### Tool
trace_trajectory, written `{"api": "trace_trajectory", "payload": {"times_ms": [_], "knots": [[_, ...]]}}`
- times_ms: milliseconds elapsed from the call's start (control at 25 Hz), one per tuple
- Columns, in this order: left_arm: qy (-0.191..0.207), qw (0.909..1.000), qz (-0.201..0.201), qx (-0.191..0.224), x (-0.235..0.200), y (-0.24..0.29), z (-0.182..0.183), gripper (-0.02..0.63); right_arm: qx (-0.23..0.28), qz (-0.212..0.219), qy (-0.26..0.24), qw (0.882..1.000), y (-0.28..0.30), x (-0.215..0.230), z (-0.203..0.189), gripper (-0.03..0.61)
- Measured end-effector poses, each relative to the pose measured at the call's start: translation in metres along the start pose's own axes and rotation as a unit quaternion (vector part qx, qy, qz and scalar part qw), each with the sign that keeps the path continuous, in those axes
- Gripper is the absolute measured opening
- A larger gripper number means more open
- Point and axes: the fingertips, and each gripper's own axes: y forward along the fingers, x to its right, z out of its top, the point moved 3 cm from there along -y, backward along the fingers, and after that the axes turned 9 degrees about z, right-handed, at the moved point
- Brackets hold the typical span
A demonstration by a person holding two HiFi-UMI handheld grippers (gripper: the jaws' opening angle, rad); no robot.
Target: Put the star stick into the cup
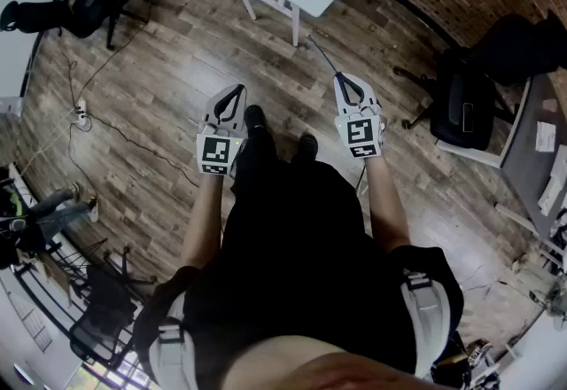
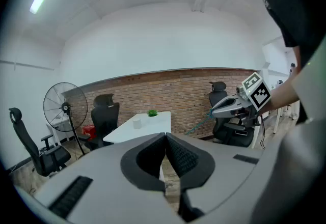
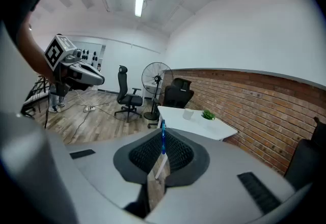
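No text – none (anywhere) – can be read.

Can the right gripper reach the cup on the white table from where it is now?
Probably not yet: the right gripper, shut on the star stick, is held well short of the white table where the cup stands. Open floor lies between, nothing blocking.

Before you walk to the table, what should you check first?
1. Stick gripped: ok, the right hand-held gripper is shut on it.
2. Left hand-held gripper free: ok, jaws together, nothing between them.
3. Cup in sight: ok, upright on the white table, beside a green plant.
4. Cup close enough: not ok, the table stands across the floor.
5. Cup empty: cannot tell, too small to see inside.
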Motion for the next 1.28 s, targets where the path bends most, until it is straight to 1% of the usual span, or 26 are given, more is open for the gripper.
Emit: {"api": "trace_trajectory", "payload": {"times_ms": [120, 240, 440, 600, 760, 920, 1120, 1280], "knots": [[0.001, 1.0, 0.002, -0.008, 0.025, -0.016, -0.004, 0.021, 0.002, 0.003, 0.008, 1.0, -0.025, -0.006, -0.012, 0.011], [0.003, 0.9999, 0.01, -0.009, 0.04, -0.025, 0.0, 0.021, 0.008, 0.009, 0.012, 1.0, -0.045, -0.005, -0.019, 0.011], [0.011, 0.9997, 0.021, -0.001, 0.052, -0.033, 0.011, 0.021, 0.015, 0.015, 0.003, 1.0, -0.059, 0.0, -0.02, 0.009], [0.01, 0.9996, 0.027, -0.002, 0.054, -0.041, 0.011, 0.021, 0.022, 0.022, 0.006, 0.999, -0.061, -0.006, -0.017, 0.011], [0.014, 0.9995, 0.029, -0.007, 0.052, -0.045, 0.007, 0.021, 0.023, 0.029, 0.003, 0.999, -0.059, -0.013, -0.013, 0.01], [0.015, 0.9995, 0.029, -0.006, 0.041, -0.048, 0.002, 0.021, 0.02, 0.026, -0.002, 0.999, -0.054, -0.019, -0.008, 0.009], [0.009, 0.9998, 0.019, -0.003, 0.019, -0.039, -0.004, 0.021, 0.015, 0.006, -0.005, 1.0, -0.04, -0.02, 0.004, 0.01], [0.024, 0.9997, -0.001, 0.008, -0.007, -0.021, 0.007, 0.021, 0.012, -0.014, 0.0, 1.0, -0.024, -0.018, 0.019, 0.009]]}}
